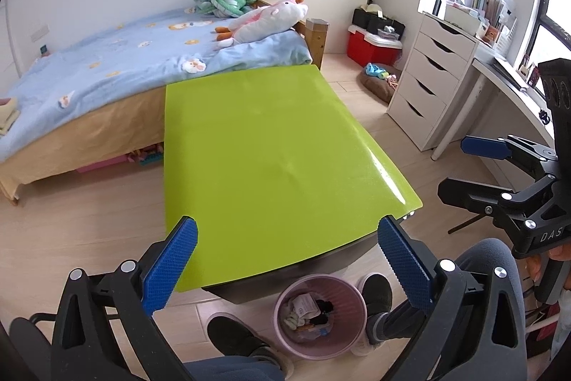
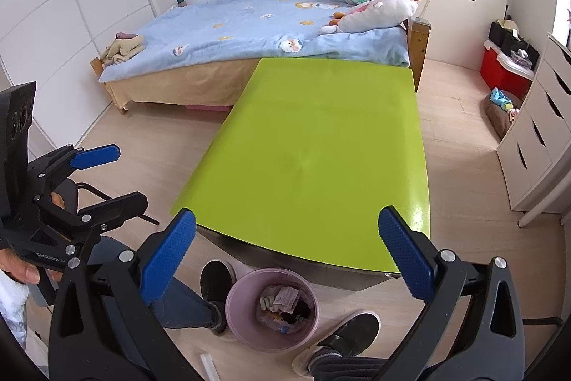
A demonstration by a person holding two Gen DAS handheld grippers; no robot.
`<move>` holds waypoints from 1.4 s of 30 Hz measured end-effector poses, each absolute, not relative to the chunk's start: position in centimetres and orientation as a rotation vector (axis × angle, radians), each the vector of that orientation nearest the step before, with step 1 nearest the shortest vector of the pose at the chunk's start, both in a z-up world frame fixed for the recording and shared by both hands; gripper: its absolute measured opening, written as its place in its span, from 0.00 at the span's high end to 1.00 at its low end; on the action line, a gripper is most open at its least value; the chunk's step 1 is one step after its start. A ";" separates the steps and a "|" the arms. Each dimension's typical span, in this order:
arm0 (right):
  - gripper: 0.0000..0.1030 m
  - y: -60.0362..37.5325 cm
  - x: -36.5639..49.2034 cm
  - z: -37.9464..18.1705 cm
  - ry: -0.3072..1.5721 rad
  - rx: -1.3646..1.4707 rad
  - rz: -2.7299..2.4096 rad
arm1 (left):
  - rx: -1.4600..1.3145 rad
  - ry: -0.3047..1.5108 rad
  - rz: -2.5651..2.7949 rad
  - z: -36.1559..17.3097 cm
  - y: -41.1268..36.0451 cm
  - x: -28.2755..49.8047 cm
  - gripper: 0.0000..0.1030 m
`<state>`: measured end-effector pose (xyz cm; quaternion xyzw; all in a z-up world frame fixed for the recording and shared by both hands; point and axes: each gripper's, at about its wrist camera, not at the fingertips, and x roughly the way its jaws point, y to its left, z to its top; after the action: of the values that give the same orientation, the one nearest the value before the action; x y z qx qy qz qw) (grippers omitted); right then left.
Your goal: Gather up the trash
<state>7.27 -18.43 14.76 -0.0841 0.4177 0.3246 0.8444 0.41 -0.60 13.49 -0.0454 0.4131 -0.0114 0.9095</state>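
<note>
A pink waste bin (image 1: 314,351) (image 2: 255,343) stands on the floor by the near edge of the lime-green table (image 1: 271,149) (image 2: 321,138). It holds crumpled paper and wrappers (image 1: 303,306) (image 2: 282,299). The tabletop is bare. My left gripper (image 1: 287,224) (image 2: 130,174) hovers open over the table's near edge with nothing between its blue pads. My right gripper (image 2: 288,216) (image 1: 453,166) is also open and holds nothing, level with the left one and to its right. A small white strip (image 2: 208,366) lies on the floor near the bin.
The person's dark shoes (image 1: 235,334) (image 2: 349,331) flank the bin. A bed (image 1: 107,59) with plush toys lies beyond the table. White drawers (image 1: 428,88) and a desk (image 1: 506,95) stand at the right, with a red box (image 1: 367,49) in the corner.
</note>
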 end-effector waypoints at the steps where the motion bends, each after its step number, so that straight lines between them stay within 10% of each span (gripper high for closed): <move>1: 0.03 -18.4 7.3 14.7 0.883 -0.178 0.686 | -0.100 0.851 -0.025 13.5 -0.5 0.4 0.06; 42: 0.03 -18.1 7.2 14.7 0.885 -0.180 0.687 | -0.123 0.842 0.011 13.6 -0.2 0.2 0.06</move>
<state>7.20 -18.06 14.67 -0.0852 0.4189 0.3255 0.8434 0.22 -0.22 13.62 -0.0596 0.4084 0.0052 0.9108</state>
